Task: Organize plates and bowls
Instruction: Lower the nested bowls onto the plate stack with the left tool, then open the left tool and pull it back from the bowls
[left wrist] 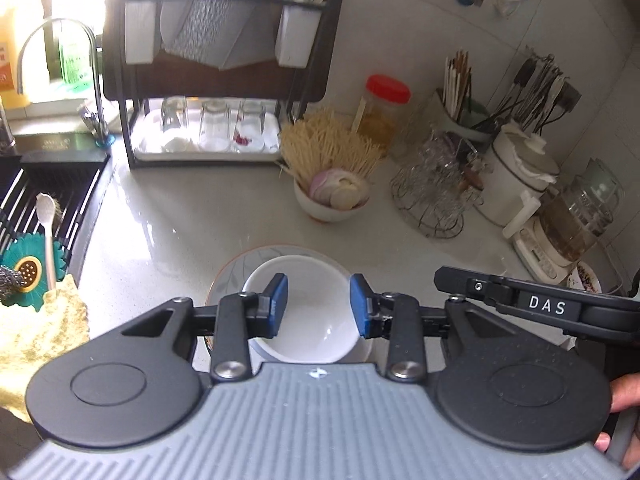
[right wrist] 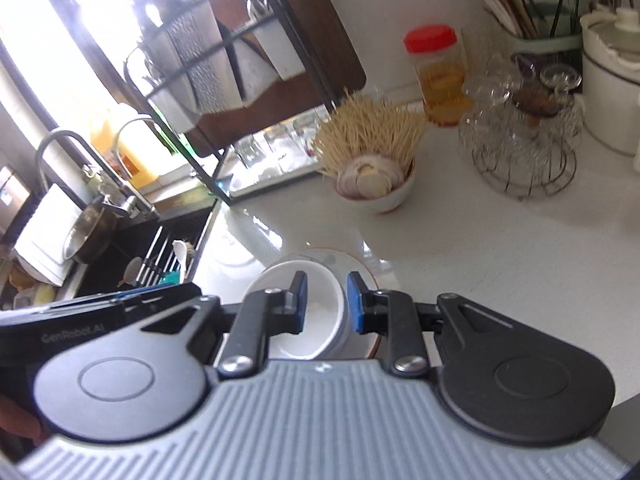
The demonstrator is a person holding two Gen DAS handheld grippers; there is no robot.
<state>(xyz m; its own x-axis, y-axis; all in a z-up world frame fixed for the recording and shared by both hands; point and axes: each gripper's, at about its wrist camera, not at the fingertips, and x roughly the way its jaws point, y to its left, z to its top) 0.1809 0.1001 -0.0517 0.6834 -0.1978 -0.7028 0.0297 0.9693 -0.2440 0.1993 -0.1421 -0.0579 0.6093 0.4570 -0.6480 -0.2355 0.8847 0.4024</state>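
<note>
"Progress on the sorting, left to right?"

"Partly done, by the look of it. Left gripper (left wrist: 318, 306) first: jaws parted, gripping nothing, hovering above the stack. Straight below, white bowl (left wrist: 316, 340) nested in the patterned plate (left wrist: 236, 276), both resting on the counter (left wrist: 180, 220)."

"Right gripper (right wrist: 327, 304)?"

"Jaws narrower but apart, pads (right wrist: 300, 300) pressing on nothing. Same bowl (right wrist: 320, 312) visible through the gap, free of both tools."

"Around the stack?"

"At nine o'clock, sink (left wrist: 52, 160) with a spoon (left wrist: 46, 232) lying on its grid. At eleven o'clock, dish rack (left wrist: 132, 136), glasses (left wrist: 214, 120) upside down on the lower tray. At one o'clock, small bowl (left wrist: 332, 212) holding onion and garlic, well apart from the stack. At three o'clock, edge of a dirty dish (left wrist: 588, 278), mostly cut off."

"Done, then?"

"Bowl-on-plate pairing settled, judging from how squarely seated. Possibly left: carrying the stack to the rack, and dealing with that dirty dish. Impossible to say whether any more crockery waits out of view."
</note>
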